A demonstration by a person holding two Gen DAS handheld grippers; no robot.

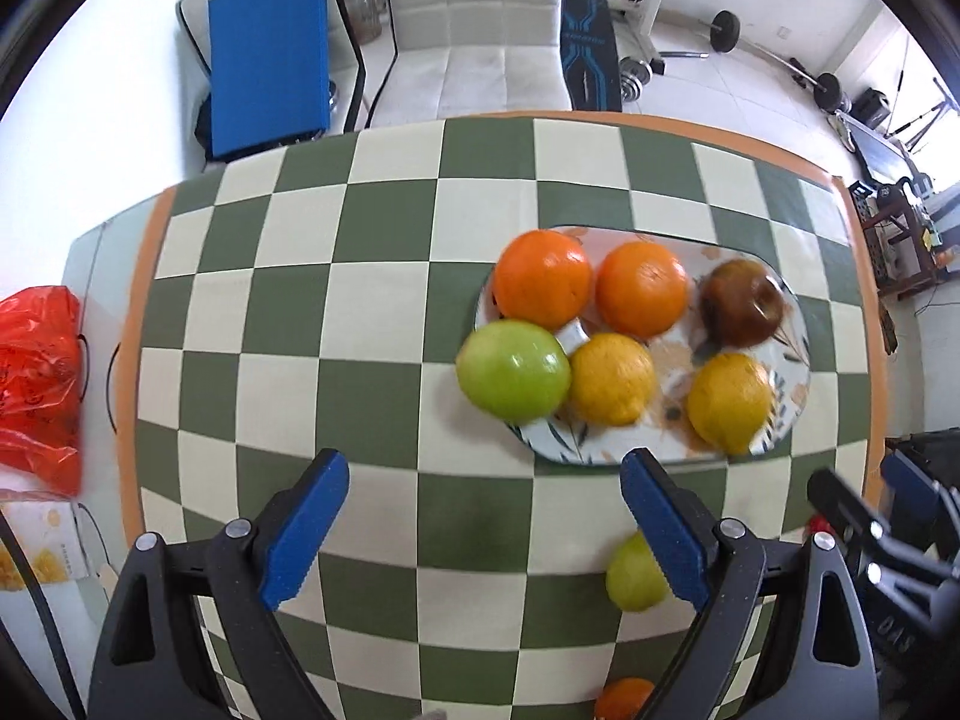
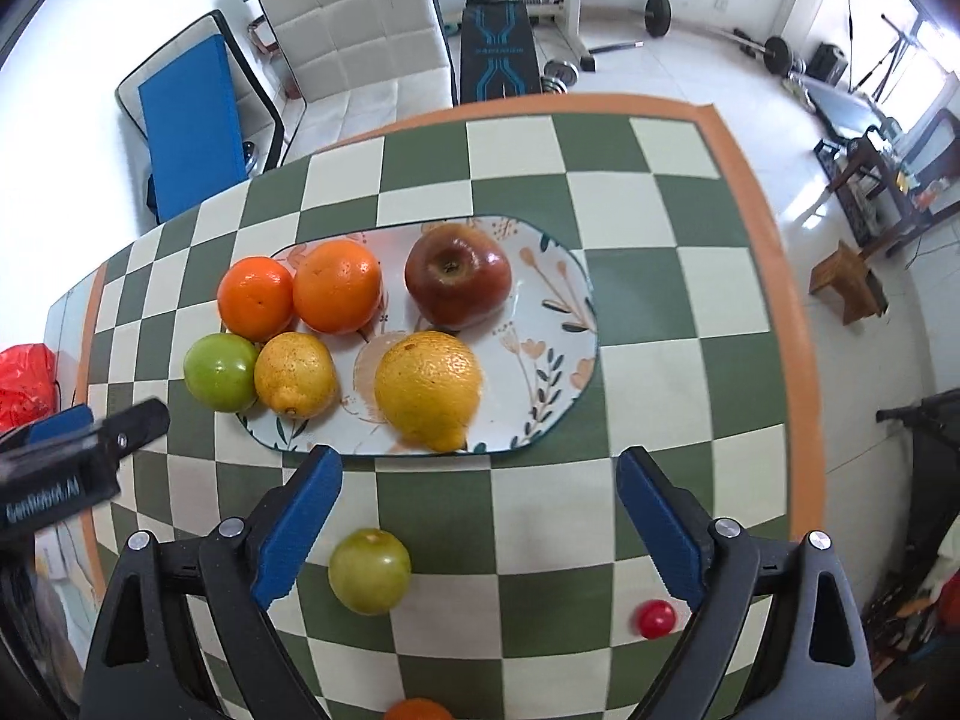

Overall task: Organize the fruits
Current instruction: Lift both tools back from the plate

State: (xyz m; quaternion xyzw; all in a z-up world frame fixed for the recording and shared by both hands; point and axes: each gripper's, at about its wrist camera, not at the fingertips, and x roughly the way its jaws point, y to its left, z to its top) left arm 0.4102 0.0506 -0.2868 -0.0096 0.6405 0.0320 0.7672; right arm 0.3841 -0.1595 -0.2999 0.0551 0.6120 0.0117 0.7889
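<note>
With both the left gripper point(image 1: 486, 525) and right gripper point(image 2: 480, 522) spread apart and empty, the right should centre over the loose green apple point(image 2: 369, 571) lying just below-left between its fingers, then carry it forward to the plate point(image 2: 558, 300).

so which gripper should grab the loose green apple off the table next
Right, probably. In its view the green apple lies on the tablecloth just ahead of the open right gripper, between its fingers. From the left gripper, also open, the apple sits off to the side, partly behind one finger.
</note>
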